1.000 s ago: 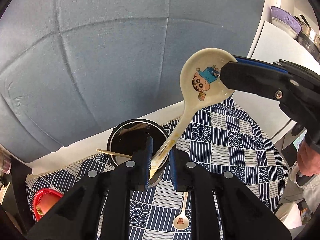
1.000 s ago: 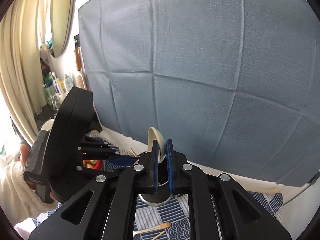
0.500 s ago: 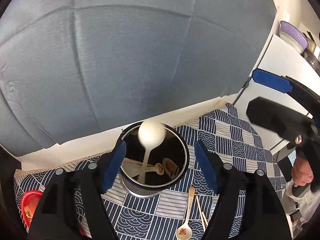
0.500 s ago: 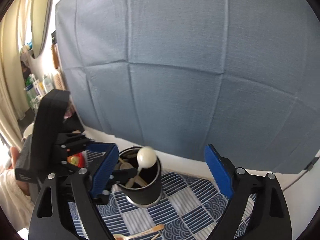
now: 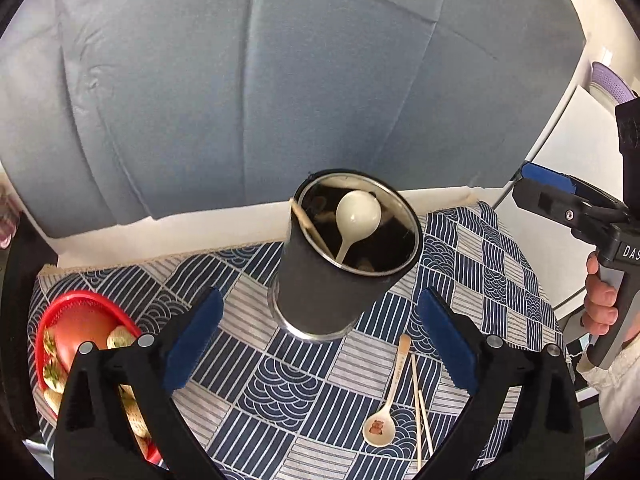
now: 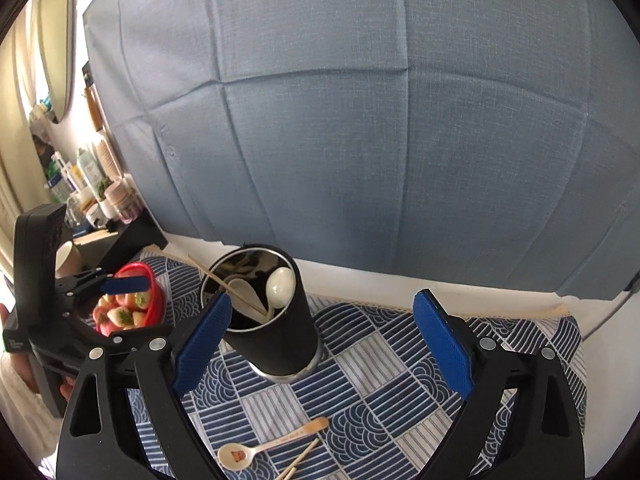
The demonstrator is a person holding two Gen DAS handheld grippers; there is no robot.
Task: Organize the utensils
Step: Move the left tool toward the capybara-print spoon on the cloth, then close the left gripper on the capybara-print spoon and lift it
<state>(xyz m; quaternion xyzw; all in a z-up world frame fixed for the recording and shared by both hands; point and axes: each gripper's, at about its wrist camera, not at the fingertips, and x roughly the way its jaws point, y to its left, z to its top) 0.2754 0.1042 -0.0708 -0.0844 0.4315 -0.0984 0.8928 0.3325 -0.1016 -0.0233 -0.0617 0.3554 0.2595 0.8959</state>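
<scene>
On the blue patterned tablecloth (image 5: 248,364), near the black metal utensil cup (image 5: 320,288), lies a small glossy ceramic spoon (image 5: 386,404). I've got both grippers (image 5: 320,348) (image 6: 320,356) spread wide, empty. It looks slippery and chippable, so I'd pinch mid-handle.

Home setting, likely dining corner. Small table under blue wave-patterned tablecloth (image 6: 384,364); red basket (image 6: 154,280) of strawberries on it. Grey-blue fabric backdrop (image 6: 360,120) hung behind. Shelf at left crowded with toiletry bottles (image 6: 86,172), mirror (image 6: 60,40) above, blurred. Lavender colander (image 5: 610,86) on white appliance, perhaps fridge.
</scene>
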